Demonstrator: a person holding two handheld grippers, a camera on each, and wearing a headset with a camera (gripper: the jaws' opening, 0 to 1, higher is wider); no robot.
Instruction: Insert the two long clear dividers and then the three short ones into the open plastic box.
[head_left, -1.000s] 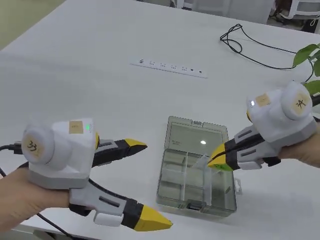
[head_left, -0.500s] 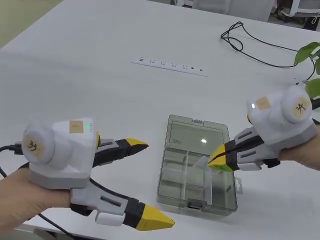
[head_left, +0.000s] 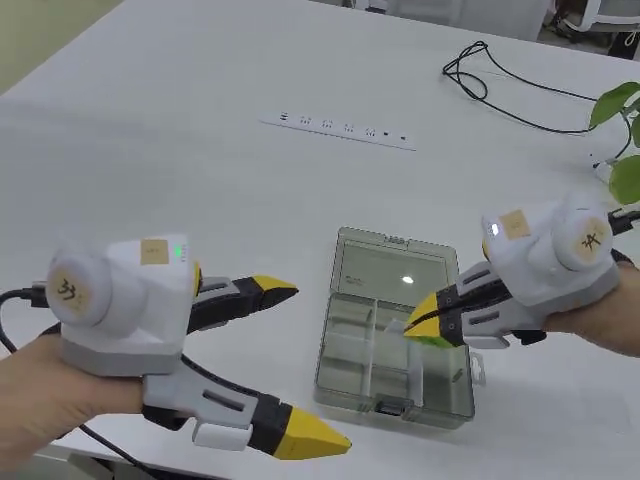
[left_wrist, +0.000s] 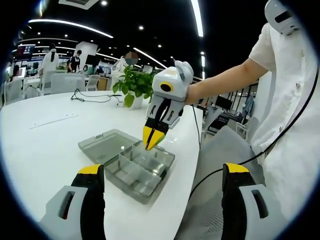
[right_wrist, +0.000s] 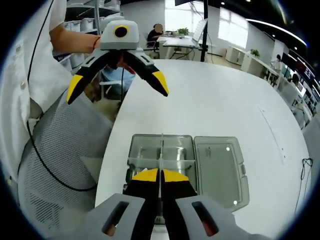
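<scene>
The clear plastic box (head_left: 345, 375) lies open on the white table, its lid (head_left: 390, 262) folded back flat and several dividers standing inside. My right gripper (head_left: 422, 328) hovers over the box's middle, shut on a thin clear divider (right_wrist: 161, 149) that I see edge-on, running down into the box (right_wrist: 142, 150). My left gripper (head_left: 295, 365) is held to the left of the box, clear of it, open with nothing between its jaws. The left gripper view shows the right gripper (left_wrist: 152, 140) pointing down at the box (left_wrist: 115, 165).
A white power strip (head_left: 340, 130) lies beyond the box. A black cable (head_left: 490, 85) and a green plant (head_left: 620, 140) are at the far right. The table's near edge runs just below the left gripper. A person's body and a mesh chair sit beside the table.
The right gripper has shifted a little left and lower over the box with the divider in it. The left gripper has stayed where it was, still open.
</scene>
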